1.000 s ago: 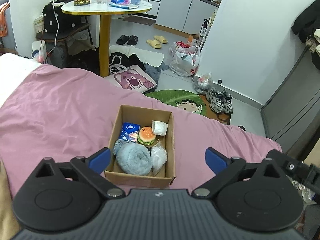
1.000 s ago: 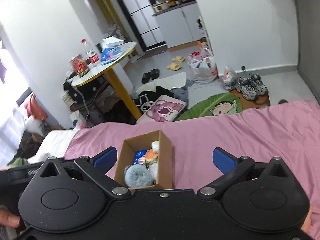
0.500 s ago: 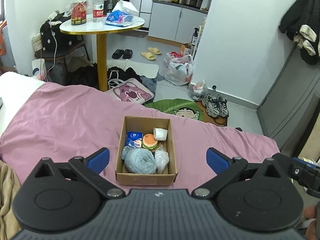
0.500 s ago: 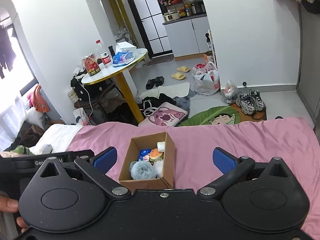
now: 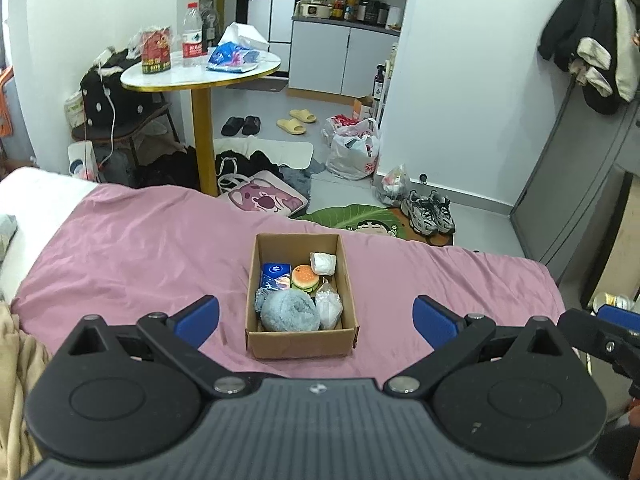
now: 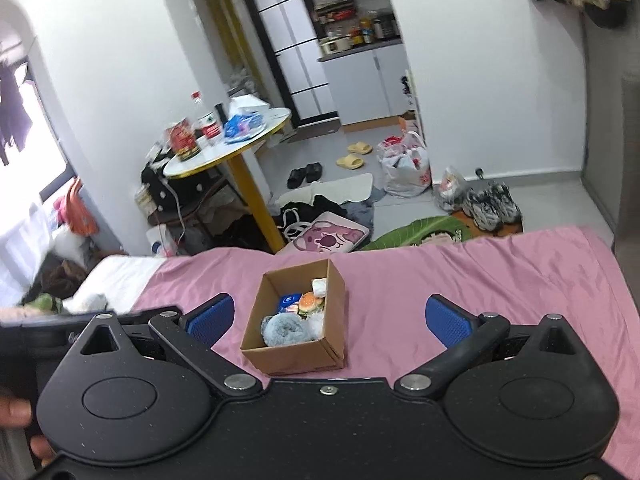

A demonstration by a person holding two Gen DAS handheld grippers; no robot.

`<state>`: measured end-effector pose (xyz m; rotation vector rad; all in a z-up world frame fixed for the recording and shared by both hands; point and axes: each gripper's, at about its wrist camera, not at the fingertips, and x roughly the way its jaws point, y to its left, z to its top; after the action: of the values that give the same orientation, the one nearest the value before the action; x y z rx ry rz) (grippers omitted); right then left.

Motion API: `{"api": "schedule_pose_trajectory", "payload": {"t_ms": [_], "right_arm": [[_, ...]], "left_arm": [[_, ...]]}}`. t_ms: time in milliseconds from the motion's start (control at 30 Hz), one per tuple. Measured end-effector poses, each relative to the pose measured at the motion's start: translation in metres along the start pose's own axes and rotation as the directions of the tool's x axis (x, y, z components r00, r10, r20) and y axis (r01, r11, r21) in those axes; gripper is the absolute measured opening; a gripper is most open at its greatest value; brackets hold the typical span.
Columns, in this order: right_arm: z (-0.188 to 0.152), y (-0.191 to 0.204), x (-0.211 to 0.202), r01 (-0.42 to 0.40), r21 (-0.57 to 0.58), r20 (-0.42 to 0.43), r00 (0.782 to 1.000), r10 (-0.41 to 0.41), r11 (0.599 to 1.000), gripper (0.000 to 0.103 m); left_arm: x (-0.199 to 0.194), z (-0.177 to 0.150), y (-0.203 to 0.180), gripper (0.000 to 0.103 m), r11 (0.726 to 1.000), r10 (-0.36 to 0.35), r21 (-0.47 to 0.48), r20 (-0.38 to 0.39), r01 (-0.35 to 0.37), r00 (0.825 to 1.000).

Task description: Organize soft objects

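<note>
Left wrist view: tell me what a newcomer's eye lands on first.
First, the open brown cardboard box in the middle of the pink bedsheet, packed with a fluffy grey-blue ball, a small hamburger toy and a blue packet. Next, the round white table with a yellow leg beyond the bed, among floor clutter.

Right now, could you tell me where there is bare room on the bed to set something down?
The pink sheet lies bare left of the box, up to the white bedding, and right of it toward the bed's edge. The box itself is crowded.
</note>
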<state>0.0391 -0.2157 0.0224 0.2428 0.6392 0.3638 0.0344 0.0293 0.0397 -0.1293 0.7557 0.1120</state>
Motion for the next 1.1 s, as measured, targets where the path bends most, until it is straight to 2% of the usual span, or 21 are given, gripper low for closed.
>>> {"api": "schedule_pose_trajectory", "payload": {"t_ms": [67, 167, 300, 467, 867, 1100], "right_arm": [[-0.004, -0.010, 0.001, -0.031, 0.073, -0.020, 0.999, 0.033, 0.997, 0.103], [-0.010, -0.013, 0.000, -0.046, 0.088, -0.028, 0.998, 0.049, 0.995, 0.103], [-0.014, -0.010, 0.005, -0.045, 0.066, -0.058, 0.997, 0.049, 0.997, 0.103], [-0.019, 0.006, 0.008, -0.046, -0.027, -0.085, 0.995, 0.044, 0.999, 0.103], [-0.019, 0.007, 0.007, -0.060, -0.039, -0.103, 0.993, 0.056, 0.997, 0.103], [-0.020, 0.007, 0.008, -0.059, -0.042, -0.106, 0.993, 0.055, 0.997, 0.103]], "left_arm": [[-0.004, -0.003, -0.003, 0.102, 1.000, 0.003, 0.016, 0.005, -0.003, 1.000], [-0.010, -0.008, -0.004, 0.102, 1.000, 0.005, 0.028, 0.015, -0.006, 1.000], [-0.017, -0.014, -0.007, 0.102, 0.998, 0.006, 0.070, 0.015, -0.007, 1.000], [-0.025, -0.017, -0.008, 0.102, 0.996, 0.015, 0.089, 0.021, -0.017, 1.000], [-0.029, -0.024, 0.008, 0.102, 0.996, 0.072, 0.059, 0.007, -0.072, 0.997], [-0.030, -0.026, 0.006, 0.102, 0.995, 0.062, 0.082, 0.002, -0.062, 0.998]]}}
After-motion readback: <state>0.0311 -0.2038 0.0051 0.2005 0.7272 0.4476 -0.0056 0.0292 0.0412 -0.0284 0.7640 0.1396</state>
